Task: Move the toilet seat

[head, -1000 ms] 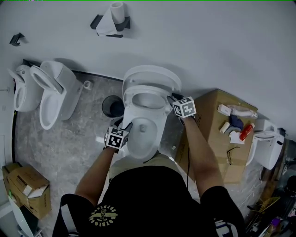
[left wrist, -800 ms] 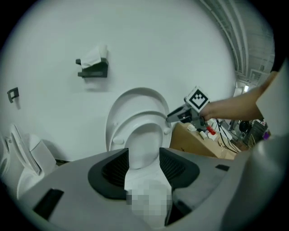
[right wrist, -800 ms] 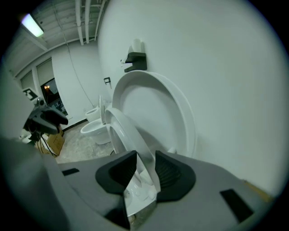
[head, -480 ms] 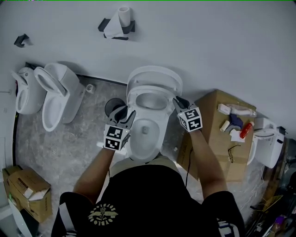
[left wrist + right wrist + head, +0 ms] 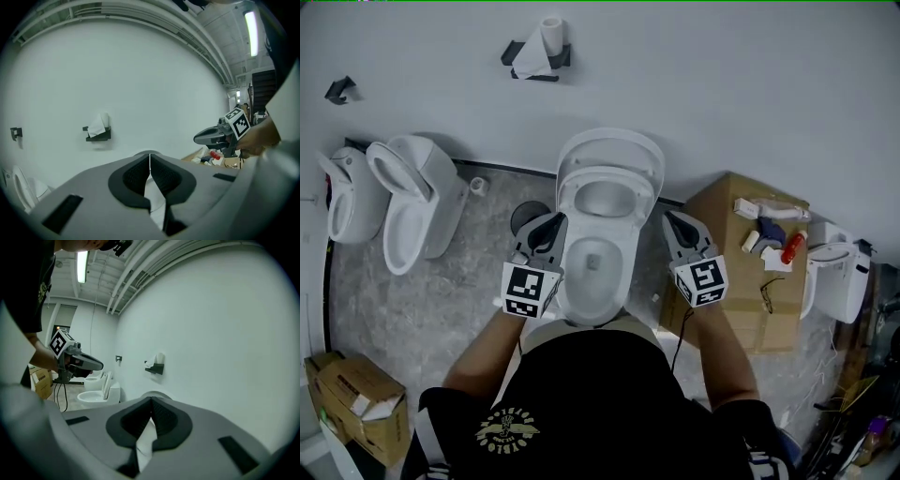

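**A:** Where's the seat?

**B:** The seat (image 5: 609,176) is up. It stands over the bowl (image 5: 595,281), tipped back onto the lid (image 5: 609,142), and the lid leans on the wall (image 5: 722,84).

**A:** Tongs?

**B:** Left tongs (image 5: 553,221) are just beside the bowl's left rim, right tongs (image 5: 672,218) just beside its right rim. Both have just closed. The pads meet and nothing is between them, and both gripper views agree on that. Neither touches the seat.

**A:** So which step is this?

**B:** I read it as the release after the lift. The seat rests on its own and both hands are clear of it. The move looks about done, provided "up" is the target.

**A:** And if it has to come back down?

**B:** Then open both tongs first, since shut they can't take the ring. Come in from both sides at matching height and clamp the ring's side edges, not the lid behind it. The two sit tight together, so it's easy to catch both. Swing it forward about the hinge and lower it slowly, because a dropped seat slams.

**A:** Any risk right now?

**B:** Low. I can't tell how far past upright the seat leans, so it might tip forward by itself.
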